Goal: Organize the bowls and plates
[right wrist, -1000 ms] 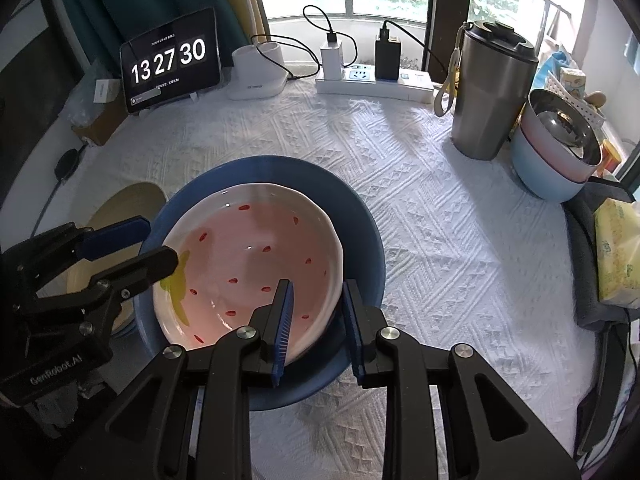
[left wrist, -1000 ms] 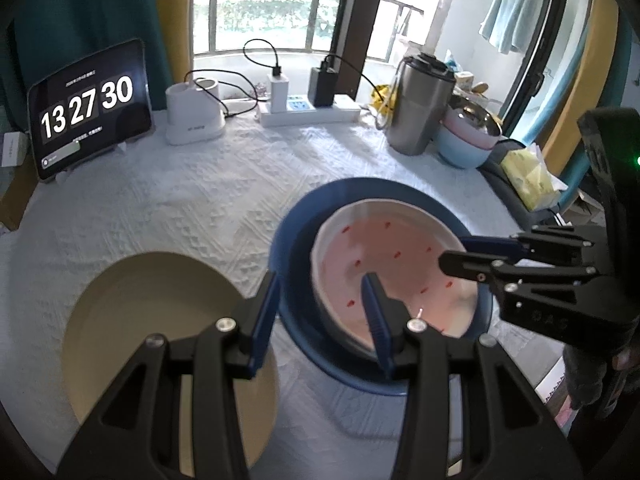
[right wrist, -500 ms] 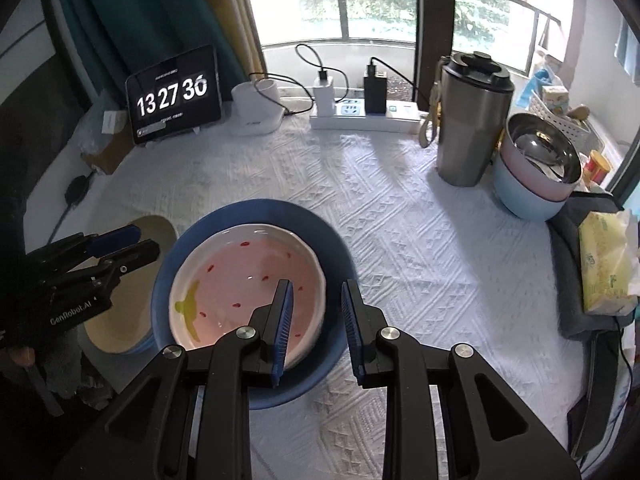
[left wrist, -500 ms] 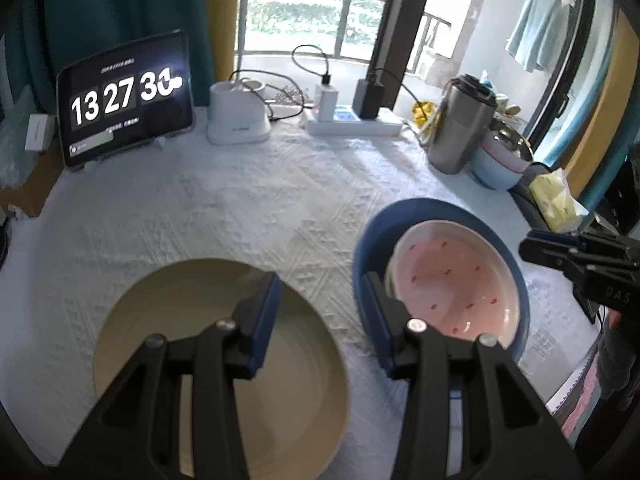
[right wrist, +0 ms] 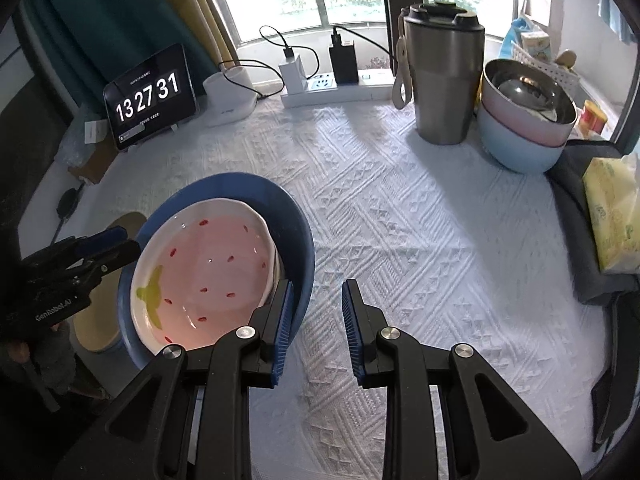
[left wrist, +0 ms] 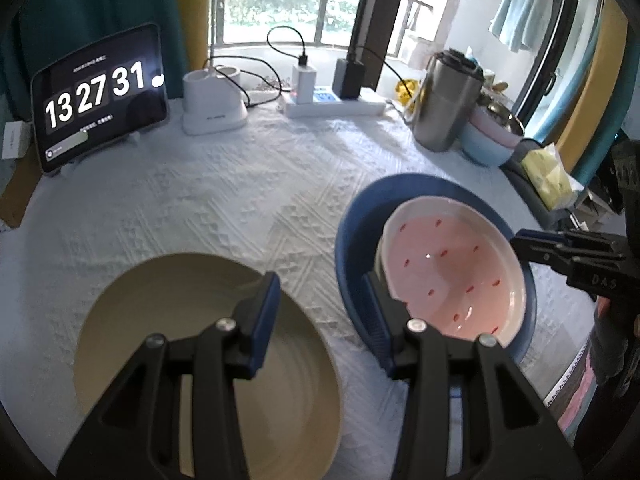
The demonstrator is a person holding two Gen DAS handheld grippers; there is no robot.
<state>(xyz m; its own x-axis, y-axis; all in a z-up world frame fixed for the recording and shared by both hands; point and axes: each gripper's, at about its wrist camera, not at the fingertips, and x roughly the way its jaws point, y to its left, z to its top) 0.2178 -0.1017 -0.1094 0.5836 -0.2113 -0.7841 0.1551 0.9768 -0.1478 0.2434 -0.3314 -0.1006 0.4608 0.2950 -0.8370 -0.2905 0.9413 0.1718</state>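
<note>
A pink strawberry-pattern bowl [left wrist: 450, 270] sits inside a larger blue bowl [left wrist: 360, 216] on the white tablecloth; both show in the right wrist view, pink bowl [right wrist: 208, 264] and blue bowl [right wrist: 288, 216]. A beige plate [left wrist: 200, 344] lies at the front left. My left gripper [left wrist: 320, 316] is open and empty, above the gap between the beige plate and the blue bowl. My right gripper [right wrist: 316, 320] is open and empty, just right of the blue bowl's rim.
A steel tumbler [right wrist: 444, 76] and stacked bowls [right wrist: 524, 120] with a steel one on top stand at the back right. A clock tablet [right wrist: 150, 98], white charger base [left wrist: 214, 108] and power strip [right wrist: 336, 90] line the back. A tissue pack [right wrist: 612, 216] lies at the right edge.
Both grippers pulled back from the nested bowls. The left moved left over the beige plate; the right moved right off the bowl rim and opened wider. The bowls stayed put.
</note>
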